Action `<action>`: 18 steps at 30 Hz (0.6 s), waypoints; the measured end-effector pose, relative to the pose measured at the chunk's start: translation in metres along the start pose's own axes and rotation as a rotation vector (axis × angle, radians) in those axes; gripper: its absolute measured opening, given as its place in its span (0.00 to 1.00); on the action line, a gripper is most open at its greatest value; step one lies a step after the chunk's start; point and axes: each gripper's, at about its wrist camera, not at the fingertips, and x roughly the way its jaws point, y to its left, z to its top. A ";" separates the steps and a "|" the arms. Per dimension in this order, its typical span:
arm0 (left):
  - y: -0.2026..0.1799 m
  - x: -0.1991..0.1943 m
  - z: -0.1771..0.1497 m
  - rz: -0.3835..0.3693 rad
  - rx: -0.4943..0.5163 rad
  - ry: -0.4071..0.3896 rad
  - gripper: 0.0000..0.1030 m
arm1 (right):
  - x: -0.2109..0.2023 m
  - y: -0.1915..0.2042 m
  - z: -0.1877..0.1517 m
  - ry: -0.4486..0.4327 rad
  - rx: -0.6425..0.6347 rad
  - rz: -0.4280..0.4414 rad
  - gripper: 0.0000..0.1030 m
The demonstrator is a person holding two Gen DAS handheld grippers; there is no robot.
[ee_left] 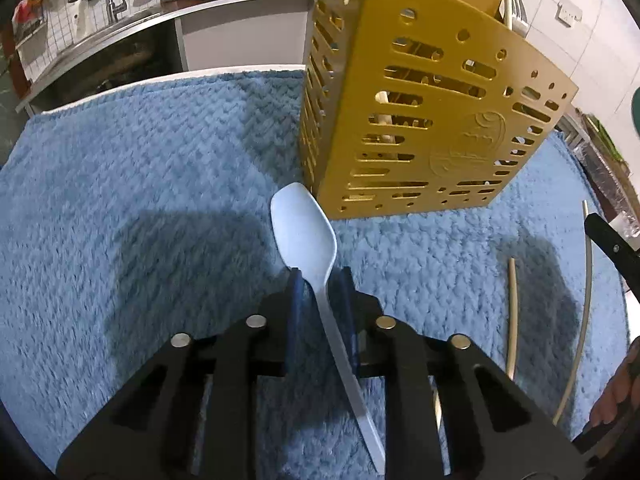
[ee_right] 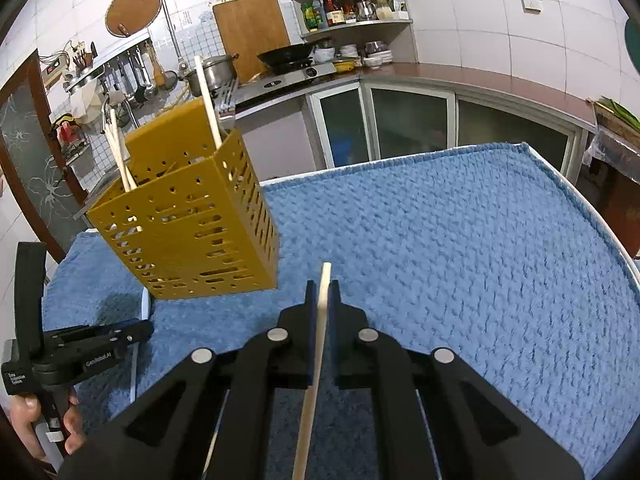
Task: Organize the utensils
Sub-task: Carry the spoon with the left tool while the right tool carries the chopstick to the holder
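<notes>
A yellow perforated utensil holder (ee_left: pixel 424 120) stands on the blue towel (ee_left: pixel 140 184), with cream chopsticks and forks in it. My left gripper (ee_left: pixel 320 276) is shut on a pale blue plastic spoon (ee_left: pixel 304 228), bowl forward, just in front of the holder's near corner. My right gripper (ee_right: pixel 322 284) is shut on a cream chopstick (ee_right: pixel 320 320), its tip pointing past the holder (ee_right: pixel 188 216), which stands to the left. The left gripper also shows in the right wrist view (ee_right: pixel 136 330), low by the towel.
Two cream chopsticks (ee_left: pixel 514 312) lie on the towel right of the left gripper. Kitchen counter, stove (ee_right: pixel 296 70) and sink lie behind the table. The towel's right edge (ee_right: pixel 580 200) follows the table rim.
</notes>
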 end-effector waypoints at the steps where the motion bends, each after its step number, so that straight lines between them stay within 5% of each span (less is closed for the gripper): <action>1: 0.000 0.001 0.001 -0.002 -0.002 0.004 0.11 | 0.001 -0.001 0.001 0.002 0.002 0.001 0.06; 10: 0.003 -0.012 0.004 -0.011 0.010 -0.047 0.03 | -0.008 0.005 0.007 -0.022 -0.004 0.024 0.05; 18: -0.004 -0.055 -0.002 0.002 0.054 -0.202 0.03 | -0.033 0.013 0.014 -0.090 -0.013 0.046 0.05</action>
